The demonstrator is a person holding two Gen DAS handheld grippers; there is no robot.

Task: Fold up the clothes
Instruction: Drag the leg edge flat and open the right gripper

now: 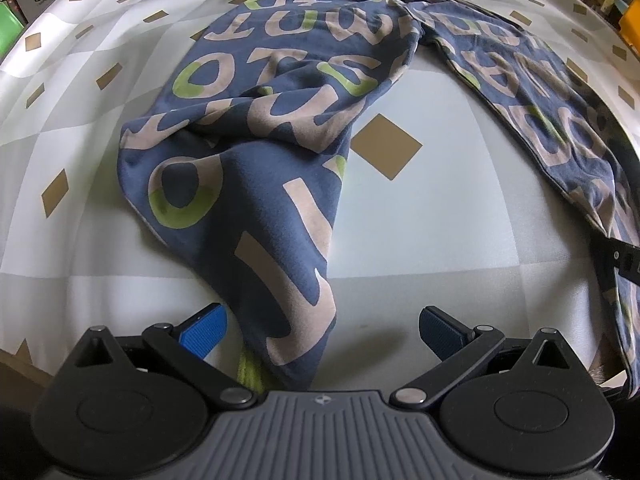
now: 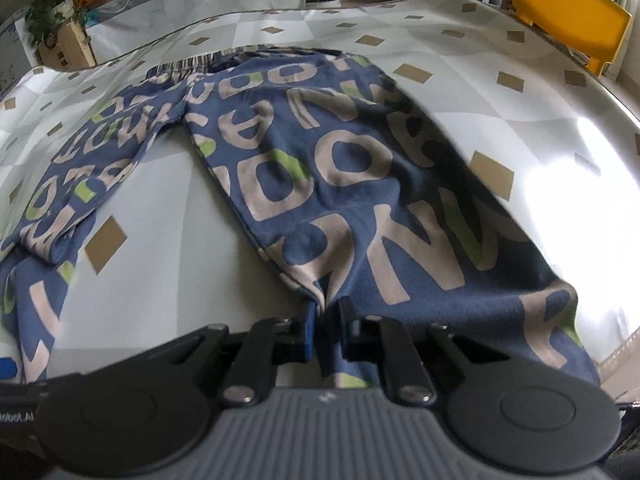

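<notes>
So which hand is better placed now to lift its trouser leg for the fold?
Right, probably: its tongs already pinch the trousers at the hem. The left tongs stand open around their leg.

**Lettered trousers spread across checked bench**

A bench [image 1: 460, 216] covered in a glossy cloth of pale grey and white checks, dotted with tan diamonds, carries a single garment. Blue trousers [image 1: 256, 128] printed with large beige and green letters lie directly on the cloth, striped waistband toward the far edge, the two legs splayed apart toward the near edge with bare cloth and one tan diamond between them. The fabric is rumpled in folds along the left leg. Bright glare falls on the bench's right side.
</notes>
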